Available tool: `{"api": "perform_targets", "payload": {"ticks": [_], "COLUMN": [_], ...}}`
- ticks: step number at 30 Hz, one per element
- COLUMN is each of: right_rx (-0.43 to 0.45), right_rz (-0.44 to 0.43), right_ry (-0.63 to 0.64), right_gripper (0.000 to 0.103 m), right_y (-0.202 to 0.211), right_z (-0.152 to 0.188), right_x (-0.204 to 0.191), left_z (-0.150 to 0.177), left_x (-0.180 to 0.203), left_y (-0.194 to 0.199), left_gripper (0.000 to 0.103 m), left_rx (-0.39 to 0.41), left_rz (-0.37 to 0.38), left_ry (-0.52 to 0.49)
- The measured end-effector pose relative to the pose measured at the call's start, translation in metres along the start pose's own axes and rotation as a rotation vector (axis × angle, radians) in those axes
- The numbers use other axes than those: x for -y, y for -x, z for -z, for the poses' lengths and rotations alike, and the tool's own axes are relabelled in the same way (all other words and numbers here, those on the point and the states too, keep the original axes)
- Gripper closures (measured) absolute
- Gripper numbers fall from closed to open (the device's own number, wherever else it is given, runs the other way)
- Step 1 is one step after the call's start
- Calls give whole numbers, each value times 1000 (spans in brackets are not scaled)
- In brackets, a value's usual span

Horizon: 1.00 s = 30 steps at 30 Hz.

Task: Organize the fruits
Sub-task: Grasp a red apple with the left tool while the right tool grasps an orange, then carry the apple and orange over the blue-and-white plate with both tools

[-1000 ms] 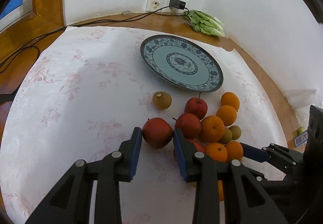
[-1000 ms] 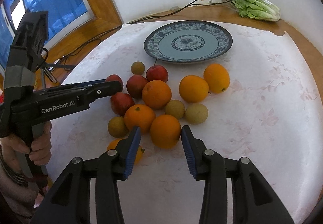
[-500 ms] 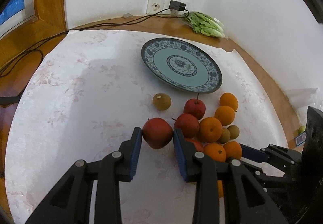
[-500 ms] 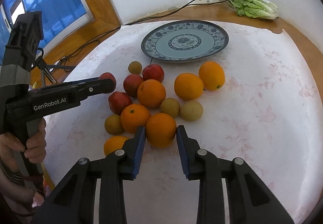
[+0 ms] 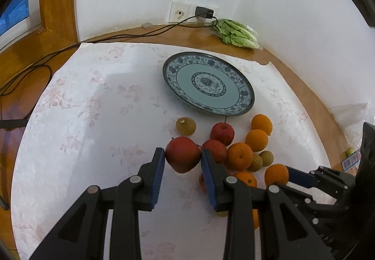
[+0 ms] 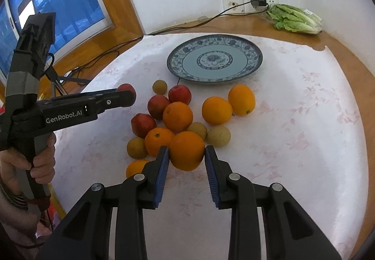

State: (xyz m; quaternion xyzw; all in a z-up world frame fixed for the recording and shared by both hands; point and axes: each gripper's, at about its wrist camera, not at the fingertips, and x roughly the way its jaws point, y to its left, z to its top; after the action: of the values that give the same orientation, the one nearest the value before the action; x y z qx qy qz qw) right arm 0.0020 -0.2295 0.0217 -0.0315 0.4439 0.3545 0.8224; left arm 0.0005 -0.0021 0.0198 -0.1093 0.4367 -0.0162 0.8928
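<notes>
We see a white flowered tablecloth point(image 6: 304, 119) with a blue patterned plate point(image 6: 214, 59) at the back and a pile of fruit just in front of it. Our left gripper point(image 5: 182, 161) squeezes a red apple point(image 5: 183, 154) tight. Our right gripper point(image 6: 187, 154) squeezes an orange point(image 6: 187, 151) at the pile's near edge.

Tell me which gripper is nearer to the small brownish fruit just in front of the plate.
Left. The left gripper, shut on a red apple, sits just short of the brownish fruit. The right gripper, clamped on an orange, is across the pile.
</notes>
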Motion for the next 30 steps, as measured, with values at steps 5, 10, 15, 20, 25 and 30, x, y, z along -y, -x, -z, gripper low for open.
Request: {"api": "perform_targets", "payload": {"ticks": [5, 10, 15, 20, 25, 30], "right_rx": [14, 32, 41, 61, 84, 101], "right_rz": [3, 14, 17, 35, 51, 60], "right_ry": [-5, -14, -27, -25, -17, 1], "right_gripper": [71, 71, 71, 71, 71, 71], "right_y": [9, 16, 17, 19, 20, 20], "right_z": [-6, -14, -23, -35, -49, -65], "right_x": [3, 8, 15, 20, 24, 28], "left_z": [-4, -8, -17, -31, -43, -57], "left_x": [2, 6, 10, 17, 22, 24], "left_y": [0, 1, 3, 2, -5, -16], "left_gripper": [70, 70, 70, 69, 69, 70], "left_rx": [-2, 5, 17, 38, 38, 33], "left_rz": [3, 4, -1, -7, -6, -3], "left_ry": [-4, -14, -34, -61, -71, -70]}}
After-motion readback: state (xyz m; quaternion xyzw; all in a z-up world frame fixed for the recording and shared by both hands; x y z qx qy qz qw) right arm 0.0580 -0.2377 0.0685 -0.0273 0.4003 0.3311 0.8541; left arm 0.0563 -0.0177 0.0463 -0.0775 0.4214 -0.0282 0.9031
